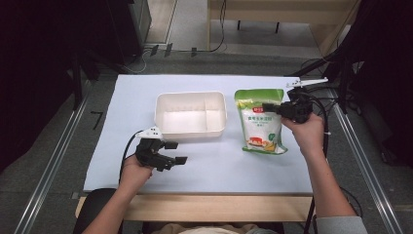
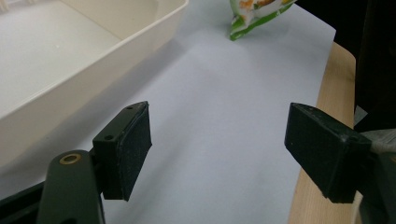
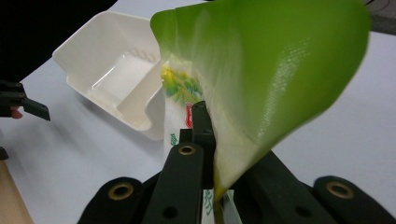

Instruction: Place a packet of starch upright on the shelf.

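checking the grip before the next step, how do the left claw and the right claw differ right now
The left claw stands wide open with nothing between its jaws; the right claw is shut on the green pouch.
The left claw hovers near the front of the white paper, beside the white tray; the right claw is farther back, at the pouch's side edge.
Both are black, two-jawed and hand-held.

A white 2-compartment tray (image 1: 190, 115) sits on the pale sheet (image 1: 219, 163) covering a wooden table (image 1: 214, 207).

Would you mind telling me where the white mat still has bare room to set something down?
Free: the near strip between the left gripper and the green bag, and the mat left of the tray. Crowded: the right side, where the right gripper grips the bag.
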Demonstrator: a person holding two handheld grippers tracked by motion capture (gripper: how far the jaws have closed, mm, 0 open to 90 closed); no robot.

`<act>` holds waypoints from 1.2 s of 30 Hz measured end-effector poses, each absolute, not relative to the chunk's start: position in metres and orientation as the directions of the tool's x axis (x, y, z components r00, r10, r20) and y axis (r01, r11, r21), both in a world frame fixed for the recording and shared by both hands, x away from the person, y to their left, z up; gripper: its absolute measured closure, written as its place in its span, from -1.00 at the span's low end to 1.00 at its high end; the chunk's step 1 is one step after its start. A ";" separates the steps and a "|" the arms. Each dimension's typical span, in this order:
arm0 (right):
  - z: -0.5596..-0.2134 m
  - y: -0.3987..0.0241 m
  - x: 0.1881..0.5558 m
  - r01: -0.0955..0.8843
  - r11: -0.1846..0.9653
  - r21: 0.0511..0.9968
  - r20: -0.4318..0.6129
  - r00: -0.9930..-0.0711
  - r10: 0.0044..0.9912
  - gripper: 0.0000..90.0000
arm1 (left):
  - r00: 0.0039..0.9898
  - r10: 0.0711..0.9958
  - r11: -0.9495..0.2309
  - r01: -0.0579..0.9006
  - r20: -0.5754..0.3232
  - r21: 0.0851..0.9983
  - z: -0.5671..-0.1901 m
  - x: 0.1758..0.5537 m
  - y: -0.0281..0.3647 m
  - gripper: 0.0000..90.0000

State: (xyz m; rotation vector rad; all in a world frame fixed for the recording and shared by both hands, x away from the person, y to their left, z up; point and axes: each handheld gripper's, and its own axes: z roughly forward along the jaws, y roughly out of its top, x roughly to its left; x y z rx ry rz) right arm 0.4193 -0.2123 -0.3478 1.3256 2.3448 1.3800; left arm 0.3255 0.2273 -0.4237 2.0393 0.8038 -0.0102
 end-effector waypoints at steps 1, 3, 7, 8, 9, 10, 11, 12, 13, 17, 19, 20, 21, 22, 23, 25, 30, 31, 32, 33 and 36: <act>-0.345 -0.213 0.418 0.617 0.206 0.759 0.302 -0.614 0.729 1.00 | 0.787 0.536 -0.369 0.544 -0.305 0.754 -0.424 0.326 0.227 -0.48; -0.341 -0.213 0.416 0.613 0.203 0.764 0.298 -0.614 0.731 1.00 | 0.789 0.535 -0.371 0.541 -0.303 0.755 -0.424 0.326 0.227 -0.48; -0.333 -0.213 0.414 0.594 0.215 0.775 0.267 -0.617 0.740 1.00 | 0.787 0.537 -0.367 0.543 -0.304 0.756 -0.424 0.326 0.227 -0.48; -0.333 -0.213 0.414 0.594 0.215 0.775 0.267 -0.617 0.740 1.00 | 0.786 0.538 -0.367 0.543 -0.304 0.755 -0.424 0.326 0.227 -0.48; -0.332 -0.212 0.414 0.591 0.217 0.777 0.263 -0.618 0.741 1.00 | 0.788 0.536 -0.371 0.542 -0.302 0.754 -0.424 0.326 0.227 -0.48; -0.331 -0.211 0.414 0.586 0.221 0.779 0.258 -0.622 0.739 1.00 | 0.787 0.539 -0.372 0.542 -0.301 0.754 -0.424 0.326 0.227 -0.48; -0.329 -0.210 0.413 0.584 0.224 0.780 0.253 -0.622 0.741 1.00 | 0.788 0.538 -0.372 0.542 -0.301 0.754 -0.424 0.326 0.227 -0.48; -0.326 -0.208 0.413 0.575 0.233 0.784 0.236 -0.624 0.745 1.00 | 0.788 0.538 -0.373 0.541 -0.300 0.753 -0.424 0.326 0.227 -0.48; -0.326 -0.208 0.413 0.575 0.233 0.784 0.236 -0.624 0.745 1.00 | 0.789 0.538 -0.376 0.539 -0.297 0.754 -0.424 0.326 0.227 -0.48; -0.321 -0.204 0.414 0.563 0.238 0.792 0.224 -0.630 0.744 1.00 | 0.788 0.539 -0.373 0.541 -0.299 0.753 -0.424 0.326 0.227 -0.48; -0.317 -0.201 0.414 0.558 0.238 0.795 0.222 -0.633 0.742 1.00 | 0.787 0.540 -0.373 0.542 -0.299 0.753 -0.424 0.327 0.227 -0.48; -0.317 -0.200 0.413 0.559 0.236 0.795 0.223 -0.631 0.743 1.00 | 0.788 0.540 -0.375 0.541 -0.297 0.753 -0.425 0.327 0.227 -0.48; -0.317 -0.200 0.413 0.559 0.236 0.795 0.223 -0.631 0.743 1.00 | 0.789 0.538 -0.375 0.541 -0.298 0.753 -0.425 0.326 0.226 -0.48; -0.317 -0.199 0.413 0.560 0.236 0.794 0.223 -0.629 0.745 1.00 | 0.789 0.537 -0.375 0.540 -0.299 0.754 -0.425 0.326 0.226 -0.48; -0.316 -0.196 0.414 0.559 0.244 0.792 0.222 -0.636 0.739 1.00 | 0.791 0.534 -0.377 0.539 -0.299 0.753 -0.424 0.327 0.227 -0.48; -0.315 -0.195 0.415 0.562 0.247 0.790 0.222 -0.637 0.738 1.00 | 0.788 0.537 -0.373 0.541 -0.300 0.754 -0.424 0.327 0.226 -0.48; -0.300 -0.193 0.419 0.553 0.262 0.791 0.209 -0.647 0.733 1.00 | 0.791 0.534 -0.367 0.536 -0.300 0.760 -0.424 0.327 0.226 -0.48; -0.300 -0.193 0.419 0.553 0.262 0.791 0.209 -0.647 0.733 1.00 | 0.790 0.535 -0.368 0.537 -0.300 0.759 -0.424 0.327 0.226 -0.48; -0.292 -0.192 0.422 0.552 0.261 0.792 0.208 -0.647 0.734 1.00 | 0.790 0.536 -0.369 0.536 -0.298 0.759 -0.424 0.327 0.225 -0.48; -0.292 -0.192 0.422 0.552 0.261 0.792 0.208 -0.647 0.734 1.00 | 0.790 0.536 -0.372 0.537 -0.297 0.758 -0.424 0.327 0.225 -0.48; -0.281 -0.192 0.428 0.546 0.249 0.799 0.215 -0.648 0.731 1.00 | 0.792 0.533 -0.372 0.535 -0.297 0.759 -0.424 0.327 0.224 -0.48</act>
